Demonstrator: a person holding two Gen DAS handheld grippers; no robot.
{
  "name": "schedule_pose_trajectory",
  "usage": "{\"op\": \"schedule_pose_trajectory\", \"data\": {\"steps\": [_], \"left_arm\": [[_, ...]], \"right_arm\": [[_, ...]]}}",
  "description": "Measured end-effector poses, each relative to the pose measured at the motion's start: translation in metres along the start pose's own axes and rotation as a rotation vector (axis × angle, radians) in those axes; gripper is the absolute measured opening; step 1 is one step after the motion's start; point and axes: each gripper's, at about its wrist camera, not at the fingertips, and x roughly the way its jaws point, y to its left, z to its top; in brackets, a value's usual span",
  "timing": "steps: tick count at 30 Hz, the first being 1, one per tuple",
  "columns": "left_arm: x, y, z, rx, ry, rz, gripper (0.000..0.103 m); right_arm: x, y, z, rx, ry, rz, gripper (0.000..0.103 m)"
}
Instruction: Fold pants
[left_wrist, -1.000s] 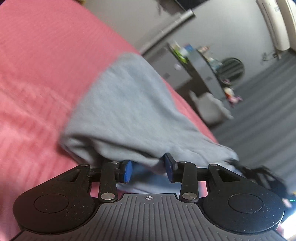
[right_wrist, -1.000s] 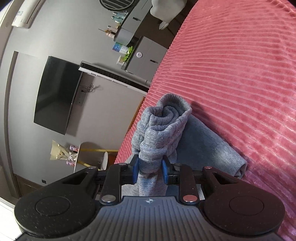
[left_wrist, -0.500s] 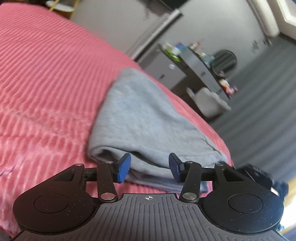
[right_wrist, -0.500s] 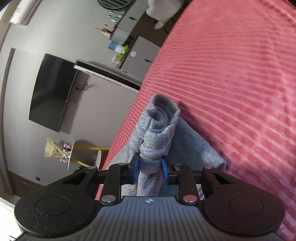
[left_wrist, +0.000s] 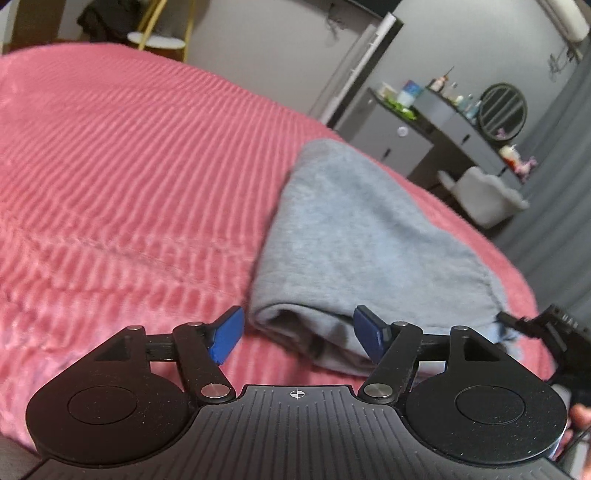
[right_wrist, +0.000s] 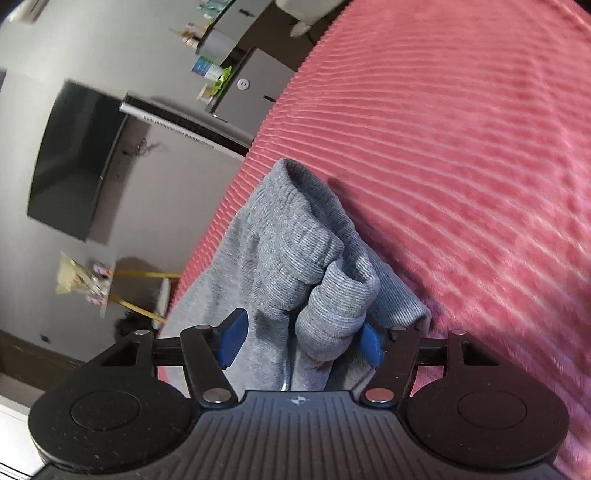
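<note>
1. The grey pants (left_wrist: 365, 236) are seen folded into a flat bundle lying on the pink ribbed bedspread (left_wrist: 122, 177), toward 3 o'clock of the left wrist view, with the folded edge nearest the camera.
2. In the right wrist view the ribbed waistband end of the pants (right_wrist: 295, 258) is seen bunched and standing up from 6 o'clock toward the centre, over the bedspread (right_wrist: 461, 147).
3. The left gripper (left_wrist: 299, 336) is seen released, its jaws opening; the corner of the bundle lies between the blue pads (left_wrist: 225, 334) without being pressed.
4. The right gripper (right_wrist: 301, 339) is likewise opening; cloth sits between its pads (right_wrist: 232, 338), the 3 o'clock pad being brushed by fabric, but no clamping is seen.
5. Part of the other gripper is visible at 4 o'clock in the left wrist view.
6. A grey dresser (left_wrist: 436, 125) with bottles and a round mirror (left_wrist: 502, 110) is seen at 2 o'clock; a dark wall screen (right_wrist: 77, 158) is seen at 9 o'clock in the right wrist view.
</note>
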Motion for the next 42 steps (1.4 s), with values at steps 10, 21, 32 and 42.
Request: {"op": "schedule_pose_trajectory", "data": {"steps": [10, 21, 32, 42], "left_arm": [[0.002, 0.000, -0.004, 0.065, 0.007, 0.069, 0.072], [-0.003, 0.005, -0.001, 0.057, 0.000, 0.096, 0.073], [-0.017, -0.023, 0.027, 0.173, -0.108, 0.113, 0.073], [-0.002, -0.043, 0.052, 0.263, -0.118, 0.115, 0.081]], "right_arm": [[-0.001, 0.033, -0.007, -0.239, -0.058, -0.099, 0.039], [-0.019, 0.032, -0.026, -0.571, -0.134, -0.296, 0.076], [-0.043, 0.023, -0.043, -0.701, -0.213, -0.328, 0.085], [-0.034, -0.011, -0.039, -0.566, -0.231, -0.255, 0.094]]}}
